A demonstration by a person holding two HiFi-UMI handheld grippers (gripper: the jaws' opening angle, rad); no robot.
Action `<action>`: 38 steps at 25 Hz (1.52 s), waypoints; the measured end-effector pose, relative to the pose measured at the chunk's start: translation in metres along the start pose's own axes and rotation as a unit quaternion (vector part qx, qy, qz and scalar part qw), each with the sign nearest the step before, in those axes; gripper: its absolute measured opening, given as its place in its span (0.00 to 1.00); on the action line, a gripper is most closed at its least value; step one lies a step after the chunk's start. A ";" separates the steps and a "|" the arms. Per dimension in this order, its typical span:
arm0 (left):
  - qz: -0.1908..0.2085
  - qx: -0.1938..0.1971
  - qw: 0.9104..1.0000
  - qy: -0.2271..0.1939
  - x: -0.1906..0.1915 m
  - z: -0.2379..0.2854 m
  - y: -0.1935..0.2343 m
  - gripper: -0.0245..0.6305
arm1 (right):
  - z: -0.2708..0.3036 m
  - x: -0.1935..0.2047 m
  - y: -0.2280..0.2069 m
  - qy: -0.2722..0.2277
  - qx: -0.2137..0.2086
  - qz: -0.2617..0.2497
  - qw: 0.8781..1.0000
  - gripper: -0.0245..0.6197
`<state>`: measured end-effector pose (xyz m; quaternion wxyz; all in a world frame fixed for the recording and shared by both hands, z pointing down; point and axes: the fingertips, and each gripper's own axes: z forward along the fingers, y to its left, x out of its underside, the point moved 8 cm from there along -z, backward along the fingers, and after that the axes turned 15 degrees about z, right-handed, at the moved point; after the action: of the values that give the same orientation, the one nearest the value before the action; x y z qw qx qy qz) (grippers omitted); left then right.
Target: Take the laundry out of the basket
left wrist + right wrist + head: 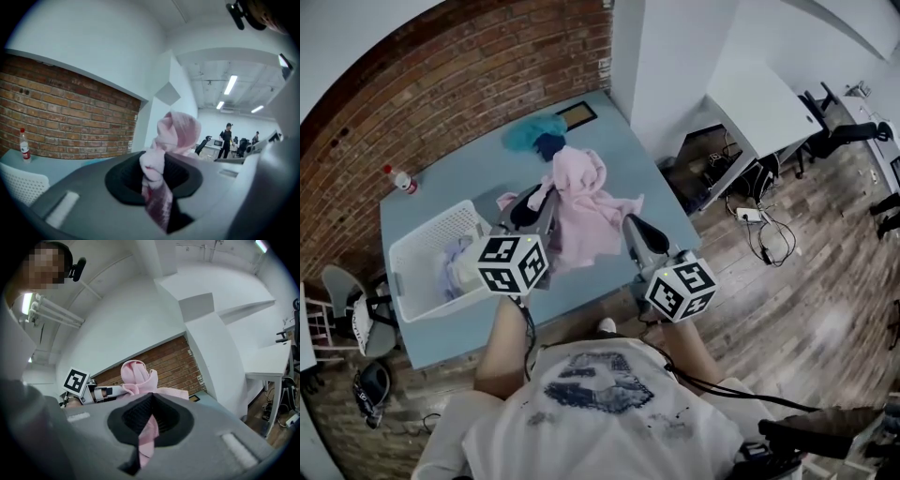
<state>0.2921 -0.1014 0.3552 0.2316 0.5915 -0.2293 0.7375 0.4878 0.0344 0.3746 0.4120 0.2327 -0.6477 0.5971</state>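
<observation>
Head view showed left claw [542, 199] and right claw [634, 228] clamped on pink garment [584, 214], clear of basket [425, 232] beside left claw; more laundry [454, 264] remained inside.

Pretty sure it's an open-plan office: white desks [764, 103] and black office chairs [842, 133] on the right, ceiling strip lights [230, 85], brick wall [459, 84] far back.

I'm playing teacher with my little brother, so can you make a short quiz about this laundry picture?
1. True or false: the left tool and the right tool both pinch the pink garment.
2. Where is the white basket? A) on the table B) on the floor C) on a chair
3. Fill in: the bunched cloth beyond the pink garment is ____.
Key: 1 true; 2 A; 3 teal.
</observation>
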 end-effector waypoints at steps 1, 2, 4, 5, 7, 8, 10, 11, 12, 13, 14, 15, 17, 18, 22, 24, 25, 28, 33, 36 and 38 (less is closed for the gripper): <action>-0.002 0.003 1.000 0.003 0.004 0.005 -0.003 0.16 | -0.001 0.000 -0.004 0.001 0.003 0.002 1.000 0.03; -0.003 0.006 1.000 0.008 0.009 0.011 -0.006 0.16 | -0.003 0.000 -0.009 0.002 0.006 0.004 1.000 0.03; -0.001 0.012 1.000 0.019 0.018 0.021 -0.013 0.16 | -0.006 0.001 -0.018 0.004 0.015 0.009 1.000 0.03; 0.001 0.013 1.000 0.025 0.023 0.027 -0.016 0.16 | -0.007 0.001 -0.023 0.006 0.019 0.011 1.000 0.03; 0.001 0.015 0.999 0.039 0.034 0.038 -0.020 0.16 | -0.009 0.001 -0.032 0.009 0.027 0.016 0.999 0.03; -0.001 0.016 0.999 0.045 0.040 0.043 -0.021 0.16 | -0.010 0.001 -0.037 0.011 0.031 0.018 0.999 0.03; -0.006 0.018 0.998 0.056 0.050 0.053 -0.023 0.16 | -0.009 0.001 -0.046 0.015 0.038 0.022 0.999 0.03; -0.008 0.019 0.998 0.061 0.054 0.058 -0.023 0.16 | -0.008 0.001 -0.051 0.016 0.042 0.024 0.999 0.03; -0.009 0.022 0.998 0.065 0.058 0.062 -0.025 0.16 | -0.007 0.001 -0.055 0.018 0.045 0.026 0.998 0.03; -0.010 0.024 0.997 0.069 0.063 0.067 -0.026 0.16 | -0.006 0.001 -0.059 0.020 0.048 0.028 0.998 0.03; -0.011 0.027 0.997 0.073 0.067 0.072 -0.028 0.16 | -0.004 0.002 -0.063 0.022 0.051 0.030 0.998 0.03; -0.012 0.029 0.997 0.077 0.071 0.076 -0.029 0.16 | -0.003 0.003 -0.067 0.024 0.053 0.033 0.998 0.03; -0.015 0.033 0.996 0.086 0.082 0.084 -0.032 0.16 | 0.000 0.005 -0.075 0.029 0.057 0.037 0.997 0.03; -0.017 0.035 0.995 0.091 0.087 0.087 -0.034 0.16 | 0.001 0.006 -0.079 0.031 0.059 0.039 0.997 0.03; -0.025 0.038 0.994 0.103 0.109 0.095 -0.037 0.16 | 0.007 0.012 -0.091 0.042 0.067 0.047 0.996 0.03; -0.026 0.038 0.993 0.108 0.119 0.100 -0.037 0.16 | 0.011 0.015 -0.096 0.046 0.069 0.050 0.995 0.03; -0.025 0.038 0.993 0.111 0.124 0.102 -0.038 0.16 | 0.013 0.017 -0.098 0.048 0.070 0.052 0.995 0.03; -0.019 0.045 0.992 0.114 0.138 0.110 -0.043 0.16 | 0.016 0.021 -0.105 0.055 0.075 0.057 0.994 0.03; -0.007 0.056 0.991 0.125 0.159 0.120 -0.055 0.17 | 0.014 0.028 -0.115 0.062 0.088 0.063 0.992 0.03; -0.019 0.065 0.989 0.134 0.174 0.128 -0.060 0.17 | 0.014 0.029 -0.122 0.066 0.094 0.067 0.991 0.03; -0.019 0.068 0.988 0.139 0.181 0.132 -0.064 0.17 | 0.015 0.029 -0.126 0.068 0.096 0.068 0.991 0.03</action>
<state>0.3978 -0.1190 0.5625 0.2343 0.5021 -0.1325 0.8218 0.5678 0.0033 0.4725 0.3889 0.1855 -0.5723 0.6977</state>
